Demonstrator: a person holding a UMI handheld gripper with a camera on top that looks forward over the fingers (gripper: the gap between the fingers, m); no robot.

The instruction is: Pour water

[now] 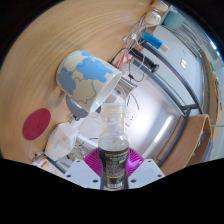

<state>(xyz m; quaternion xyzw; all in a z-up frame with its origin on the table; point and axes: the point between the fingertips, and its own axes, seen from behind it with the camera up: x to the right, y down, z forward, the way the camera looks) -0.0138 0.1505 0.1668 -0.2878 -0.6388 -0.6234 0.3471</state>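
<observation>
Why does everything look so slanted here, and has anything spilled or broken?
Nothing looks spilled or broken. The slant is the gripper tipping a clear plastic bottle, which it holds between its fingers, toward the blue and white cup on the wooden table. I cannot see any water flowing.

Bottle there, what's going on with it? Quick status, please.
Jaws shut on the clear bottle, pink pads at its lower part. Bottle upright, cap on. Blue-and-cream cup just beyond it. Nothing between them.

wooden table [40,70] bearing a red coaster [37,123].
</observation>
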